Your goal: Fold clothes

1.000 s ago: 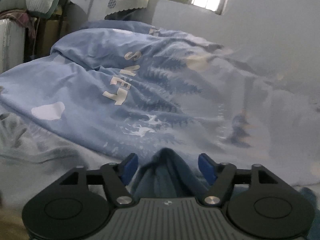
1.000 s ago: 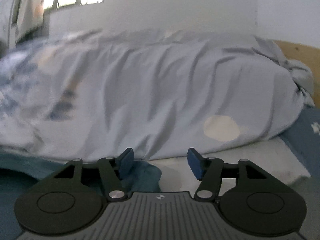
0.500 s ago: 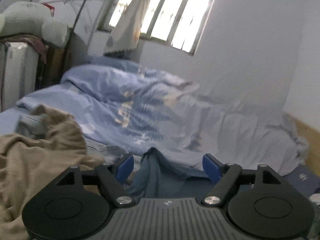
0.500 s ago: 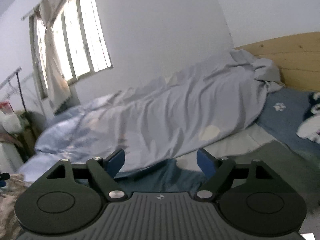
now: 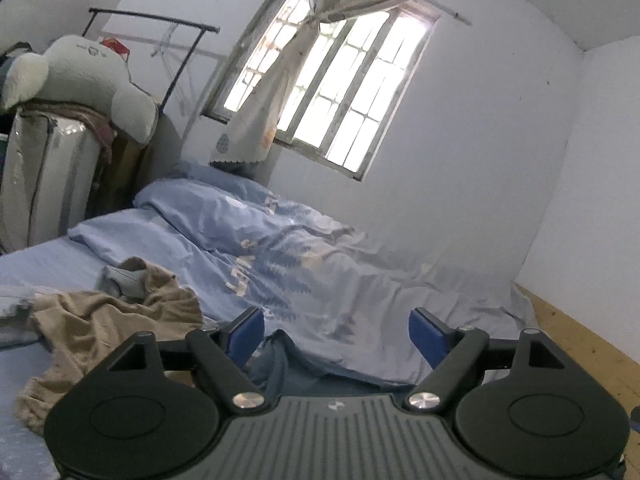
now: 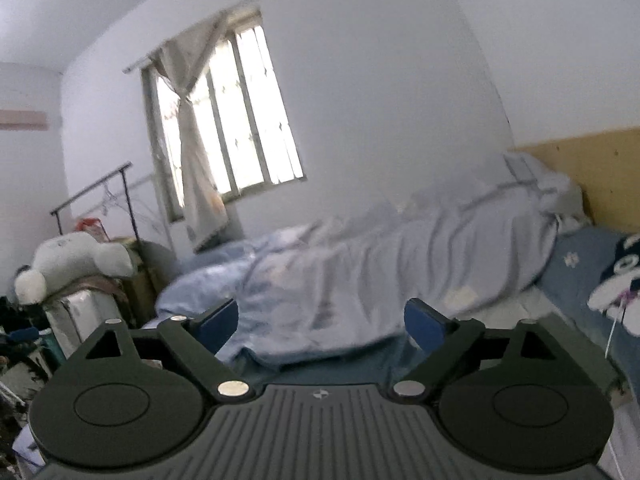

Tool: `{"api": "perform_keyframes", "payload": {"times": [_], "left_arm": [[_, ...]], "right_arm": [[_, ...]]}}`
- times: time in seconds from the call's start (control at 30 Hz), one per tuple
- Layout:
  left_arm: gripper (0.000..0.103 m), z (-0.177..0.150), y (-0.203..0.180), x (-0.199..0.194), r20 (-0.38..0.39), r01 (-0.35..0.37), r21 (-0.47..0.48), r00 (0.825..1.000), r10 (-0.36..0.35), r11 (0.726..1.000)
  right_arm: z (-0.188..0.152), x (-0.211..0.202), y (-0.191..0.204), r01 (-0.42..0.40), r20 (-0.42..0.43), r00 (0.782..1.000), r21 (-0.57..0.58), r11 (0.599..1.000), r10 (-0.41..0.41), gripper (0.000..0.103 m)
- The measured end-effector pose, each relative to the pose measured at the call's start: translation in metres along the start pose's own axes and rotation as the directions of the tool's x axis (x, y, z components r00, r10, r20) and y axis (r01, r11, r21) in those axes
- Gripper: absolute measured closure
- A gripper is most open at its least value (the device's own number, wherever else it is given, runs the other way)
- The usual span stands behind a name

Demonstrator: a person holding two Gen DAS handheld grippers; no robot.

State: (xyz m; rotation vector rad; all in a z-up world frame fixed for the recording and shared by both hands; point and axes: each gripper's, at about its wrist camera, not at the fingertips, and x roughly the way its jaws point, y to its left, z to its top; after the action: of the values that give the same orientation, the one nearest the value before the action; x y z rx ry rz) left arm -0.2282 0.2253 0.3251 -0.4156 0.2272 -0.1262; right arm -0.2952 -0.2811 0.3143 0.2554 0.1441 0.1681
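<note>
A dark blue garment [image 5: 280, 364] lies rumpled on the bed just below my left gripper [image 5: 336, 332]; a raised fold of it stands close to the left fingertip. That gripper is open, its blue pads wide apart and holding nothing. In the right wrist view the same dark blue garment [image 6: 328, 368] spreads flat beneath my right gripper [image 6: 320, 320], which is also open and holds nothing. A crumpled tan garment [image 5: 108, 320] lies to the left, with a grey piece [image 5: 120, 278] behind it.
A bunched light blue duvet [image 5: 260, 248] fills the far side of the bed along the wall [image 6: 360, 280]. A wooden headboard [image 6: 600, 176] and a printed pillow [image 6: 616, 280] sit at the right. A plush toy [image 5: 80, 76] tops stacked bags on the left.
Both grippers have lifted and tilted up from low over the bed, so the window and walls now show. The right fingers have spread clearly wider; the left opened slightly.
</note>
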Motion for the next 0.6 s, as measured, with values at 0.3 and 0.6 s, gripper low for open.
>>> {"api": "perform_keyframes", "payload": {"times": [0.3,0.6], "left_arm": [[0.019,-0.005,-0.009,-0.042,-0.010,0.030,-0.003,1.000,-0.030,1.000],[0.019,-0.001,-0.032,-0.064,0.029,0.113,-0.035,0.993,-0.112,0.993]], "right_arm": [[0.019,-0.053,0.007,0.054,0.084,0.995,-0.013,0.998,-0.053,0.005],[0.041,-0.105,-0.007,0.104,0.149,0.983,0.026,0.994,-0.107,0.000]]}}
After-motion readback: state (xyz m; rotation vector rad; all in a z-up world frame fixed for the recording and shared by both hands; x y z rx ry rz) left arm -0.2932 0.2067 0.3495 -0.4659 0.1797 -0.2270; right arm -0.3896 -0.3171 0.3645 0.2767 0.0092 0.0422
